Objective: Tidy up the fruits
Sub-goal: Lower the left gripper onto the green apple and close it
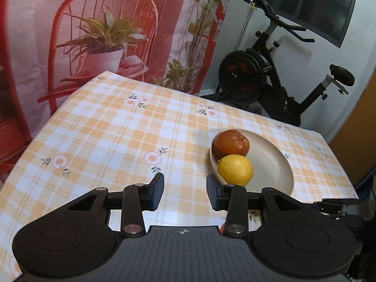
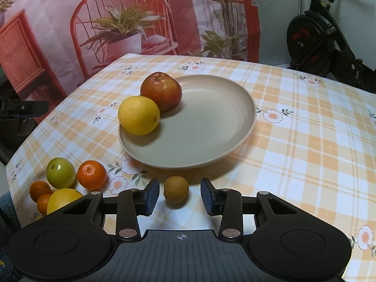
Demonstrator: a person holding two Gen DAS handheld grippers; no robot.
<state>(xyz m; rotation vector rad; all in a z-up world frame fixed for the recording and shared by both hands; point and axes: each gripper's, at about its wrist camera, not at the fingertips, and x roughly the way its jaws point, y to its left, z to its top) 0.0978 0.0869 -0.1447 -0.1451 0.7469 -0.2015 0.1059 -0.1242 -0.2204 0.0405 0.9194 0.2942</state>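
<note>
Both grippers angle downward over the worktop, which is covered by an orange-and-white checked cloth (image 2: 293, 141) with flower prints. Left gripper (image 1: 185, 191): jaws apart, nothing between them, only bare cloth beneath. Right gripper (image 2: 179, 196): jaws apart, a small round brown fruit (image 2: 176, 189) lying on the cloth between the fingertips; the pads do not touch it, a gap shows on each side. Round beige plate (image 2: 235, 127) sits mid-worktop, just beyond the right gripper and to the right of the left gripper. It holds two fruits along its left rim: a red apple (image 2: 161, 91) at the far side and a yellow lemon (image 2: 139, 115) nearer, the two touching. Loose cluster on the cloth at the near left corner in the right wrist view: a green apple (image 2: 60, 172), a mandarin orange (image 2: 92, 175) just right of it, two smaller oranges (image 2: 39, 190) nearer the edge, and a second yellow citrus (image 2: 62, 198) partly hidden behind the gripper body. Black exercise bike (image 1: 270, 80) stands beyond the far right of the worktop.
</note>
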